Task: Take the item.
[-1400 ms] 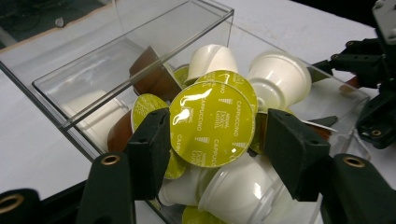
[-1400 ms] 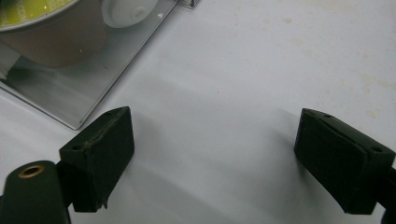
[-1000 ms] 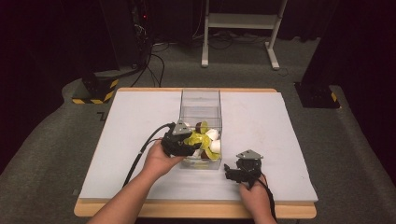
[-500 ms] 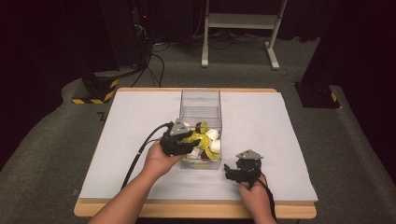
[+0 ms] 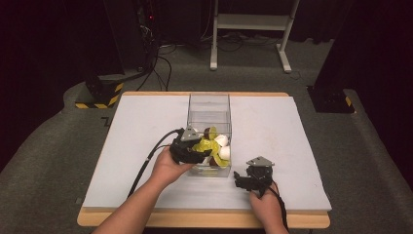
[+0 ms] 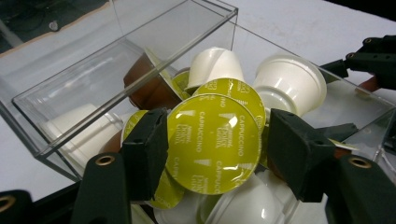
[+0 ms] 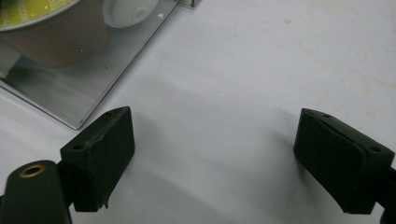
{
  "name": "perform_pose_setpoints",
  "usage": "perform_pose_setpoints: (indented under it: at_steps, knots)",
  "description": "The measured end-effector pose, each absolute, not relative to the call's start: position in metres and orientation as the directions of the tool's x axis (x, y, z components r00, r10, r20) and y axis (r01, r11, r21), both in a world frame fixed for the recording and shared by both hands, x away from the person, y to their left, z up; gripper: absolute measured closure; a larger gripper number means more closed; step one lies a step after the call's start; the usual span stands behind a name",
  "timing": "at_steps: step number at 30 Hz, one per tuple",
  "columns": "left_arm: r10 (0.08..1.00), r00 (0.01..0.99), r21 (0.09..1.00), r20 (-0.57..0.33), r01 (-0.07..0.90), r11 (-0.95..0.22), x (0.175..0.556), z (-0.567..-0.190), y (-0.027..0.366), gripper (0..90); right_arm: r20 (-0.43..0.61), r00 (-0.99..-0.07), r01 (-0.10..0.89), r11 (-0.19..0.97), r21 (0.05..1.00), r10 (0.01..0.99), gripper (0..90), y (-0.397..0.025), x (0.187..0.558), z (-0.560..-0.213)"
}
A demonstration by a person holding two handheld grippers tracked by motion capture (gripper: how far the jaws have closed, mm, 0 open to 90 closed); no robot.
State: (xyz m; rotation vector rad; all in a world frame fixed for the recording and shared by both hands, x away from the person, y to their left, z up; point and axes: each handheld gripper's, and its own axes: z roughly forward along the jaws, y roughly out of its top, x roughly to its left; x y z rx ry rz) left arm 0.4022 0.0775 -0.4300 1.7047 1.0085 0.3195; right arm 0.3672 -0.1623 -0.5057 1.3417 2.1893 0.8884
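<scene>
A clear plastic box [image 5: 209,105] on the white table holds a heap of coffee capsules, white, brown and yellow-green lidded. My left gripper [image 5: 203,152] reaches into the box's near end. Its jaws stand on either side of a capsule with a yellow-green CAPPUCCINO lid [image 6: 212,144]. The left pad [image 6: 147,149] meets the lid's edge, and a thin gap shows at the right pad [image 6: 296,151]. My right gripper [image 5: 239,180] rests low over the table to the right of the box, open with nothing between its fingers [image 7: 105,149].
White capsules [image 6: 289,81] and a brown one [image 6: 149,91] lie around the lidded capsule. The box's near corner [image 7: 70,100] is just left of the right gripper. Bare white table [image 5: 277,126] stretches right of the box and bare table [image 5: 141,122] left of it.
Hardly anything has moved. The left gripper has shifted only slightly at the box's near end, and the right gripper has stayed where it was.
</scene>
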Motion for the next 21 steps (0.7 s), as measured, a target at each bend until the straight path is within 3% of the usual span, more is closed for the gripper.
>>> perform_pose_setpoints:
  at_steps: [8, 21]
  knots:
    - [0.754, 0.605, 0.889, -0.255, 0.453, -0.062, 0.4024, -0.4305, 0.0761, 38.5, -0.025, -0.446, 0.624, 0.330, 0.709, 0.895, 12.8, -0.1622, 0.3670, -0.5058]
    - [0.756, 0.606, 0.897, -0.246, 0.437, -0.059, 0.4059, -0.4325, 0.0701, 30.6, -0.025, -0.447, 0.622, 0.331, 0.710, 0.894, 13.0, -0.1622, 0.3669, -0.5058]
